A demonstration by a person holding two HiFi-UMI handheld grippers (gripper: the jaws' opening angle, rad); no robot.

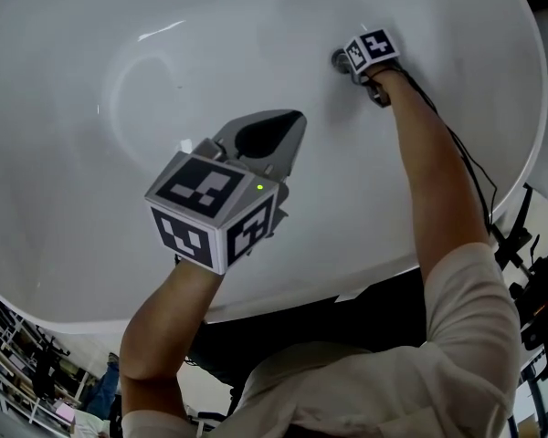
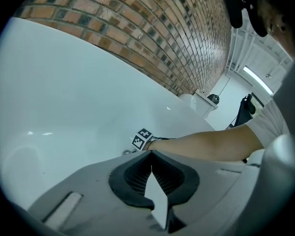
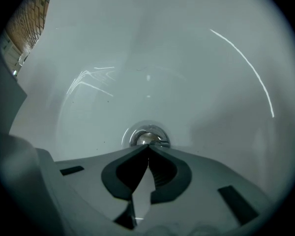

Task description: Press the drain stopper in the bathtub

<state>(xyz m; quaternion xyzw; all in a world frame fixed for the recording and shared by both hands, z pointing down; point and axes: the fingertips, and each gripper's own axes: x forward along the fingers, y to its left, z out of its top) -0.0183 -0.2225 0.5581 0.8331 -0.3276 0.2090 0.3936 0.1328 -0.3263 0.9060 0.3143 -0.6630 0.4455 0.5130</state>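
The chrome drain stopper (image 3: 146,137) sits in the floor of the white bathtub (image 1: 91,80). My right gripper (image 3: 148,145) is shut, its joined tips right at the stopper's near edge, with nothing held between them. In the head view the right gripper (image 1: 354,66) reaches down to the stopper (image 1: 339,59), mostly covering it. My left gripper (image 1: 294,117) hangs shut above the tub's middle, holding nothing; in the left gripper view its tips (image 2: 151,152) point toward the right gripper's marker cube (image 2: 142,138) and the forearm (image 2: 206,144).
The tub's near rim (image 1: 283,301) runs across the lower head view. A brick wall (image 2: 152,28) rises behind the tub. Black cables (image 1: 466,158) trail from the right gripper over the tub's right side. Dark stands (image 1: 534,272) are at the far right.
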